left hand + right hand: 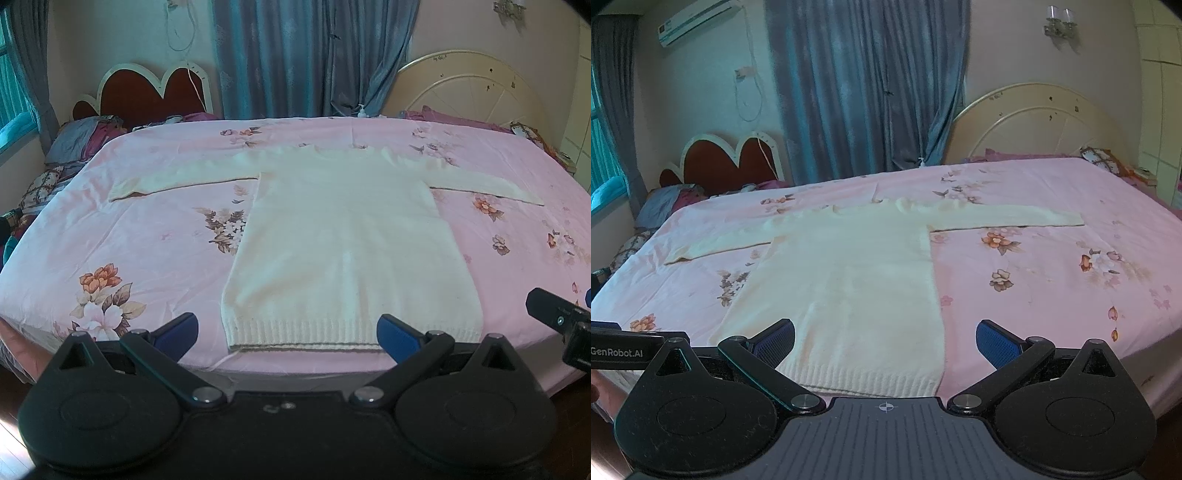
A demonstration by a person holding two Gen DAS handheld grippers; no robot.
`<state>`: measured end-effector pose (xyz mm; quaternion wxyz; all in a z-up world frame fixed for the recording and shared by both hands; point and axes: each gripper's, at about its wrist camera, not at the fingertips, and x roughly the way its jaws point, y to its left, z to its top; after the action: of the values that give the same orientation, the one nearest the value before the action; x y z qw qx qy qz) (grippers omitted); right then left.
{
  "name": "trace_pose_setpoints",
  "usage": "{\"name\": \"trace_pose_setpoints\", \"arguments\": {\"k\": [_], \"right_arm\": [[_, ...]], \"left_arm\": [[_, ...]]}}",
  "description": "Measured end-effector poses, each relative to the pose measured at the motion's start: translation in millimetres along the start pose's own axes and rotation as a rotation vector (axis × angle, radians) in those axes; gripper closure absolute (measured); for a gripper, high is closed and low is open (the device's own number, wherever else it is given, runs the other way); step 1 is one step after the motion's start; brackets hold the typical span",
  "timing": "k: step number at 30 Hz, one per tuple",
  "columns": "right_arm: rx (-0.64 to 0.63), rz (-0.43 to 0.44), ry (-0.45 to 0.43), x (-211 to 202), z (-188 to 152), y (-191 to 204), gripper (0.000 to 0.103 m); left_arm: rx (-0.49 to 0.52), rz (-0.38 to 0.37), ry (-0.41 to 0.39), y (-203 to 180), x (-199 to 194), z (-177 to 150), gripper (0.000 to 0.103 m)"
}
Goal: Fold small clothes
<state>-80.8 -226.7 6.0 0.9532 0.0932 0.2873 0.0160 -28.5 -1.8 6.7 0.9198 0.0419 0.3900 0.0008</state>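
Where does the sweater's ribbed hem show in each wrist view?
Left wrist: the ribbed hem sits bottom centre, between the open jaws.
Right wrist: the ribbed hem sits bottom, left of centre, nearer the left jaw.
Shared landmark: the heart-shaped headboard, far left in both.

Home bedroom: pink floral bedsheet (147, 229), cream arched headboard (1034, 122), blue-grey curtains (864, 88), white wall-mounted air conditioner (698, 22).

Cream sweater (347, 236) — pink floral bedsheet (147, 236) — grey-blue curtains (295, 55).
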Motion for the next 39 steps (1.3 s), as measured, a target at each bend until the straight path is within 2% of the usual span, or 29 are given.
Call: {"name": "trace_pose_setpoints", "arguments": {"k": [25,39], "right_arm": [[0.033,-0.030,0.024,35.8,15.9,-12.1,0.000],[0.046,-0.054,0.052,84.2,34.5,-22.5,0.000]], "left_arm": [[0.015,0.004,0.035,-3.5,35.8,23.4,0.000],[0.023,-0.002,0.065,-9.1,79.6,54.5,0.000]]}}
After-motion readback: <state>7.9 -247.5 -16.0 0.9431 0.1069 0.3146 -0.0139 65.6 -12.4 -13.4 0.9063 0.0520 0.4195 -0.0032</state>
